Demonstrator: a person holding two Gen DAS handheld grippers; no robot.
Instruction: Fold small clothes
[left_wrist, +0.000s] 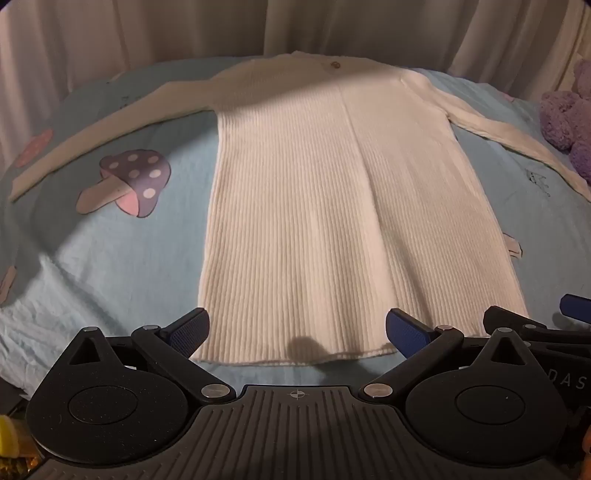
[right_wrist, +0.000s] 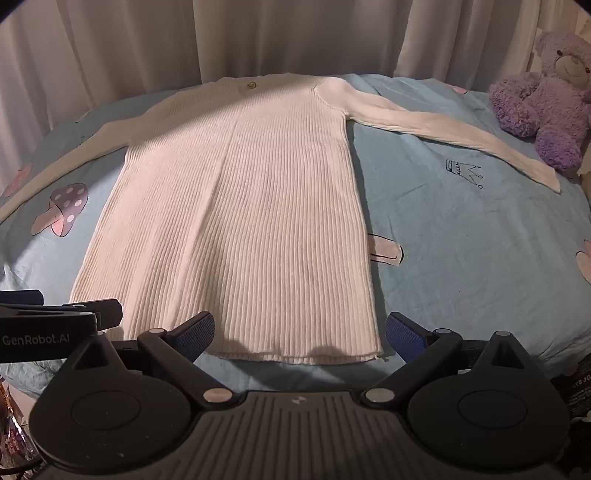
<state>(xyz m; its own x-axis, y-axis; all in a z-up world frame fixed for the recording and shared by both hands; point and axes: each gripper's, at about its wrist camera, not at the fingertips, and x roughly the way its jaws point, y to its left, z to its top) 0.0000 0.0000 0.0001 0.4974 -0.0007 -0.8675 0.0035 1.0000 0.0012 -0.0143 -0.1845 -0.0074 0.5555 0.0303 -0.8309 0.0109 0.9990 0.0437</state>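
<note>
My 2 grippers, left (left_wrist: 297, 330) and right (right_wrist: 299, 332), hang spread and empty at the hem, sweater (right_wrist: 236, 206) flat on the bed sheet (right_wrist: 461, 240) beyond, sleeves out, ready for folding.

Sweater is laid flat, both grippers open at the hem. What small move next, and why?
Probably bring the right gripper to the right sleeve and pinch its cuff: the white sweater lies flat on the blue sheet, sleeves spread wide, nothing folded yet.
</note>
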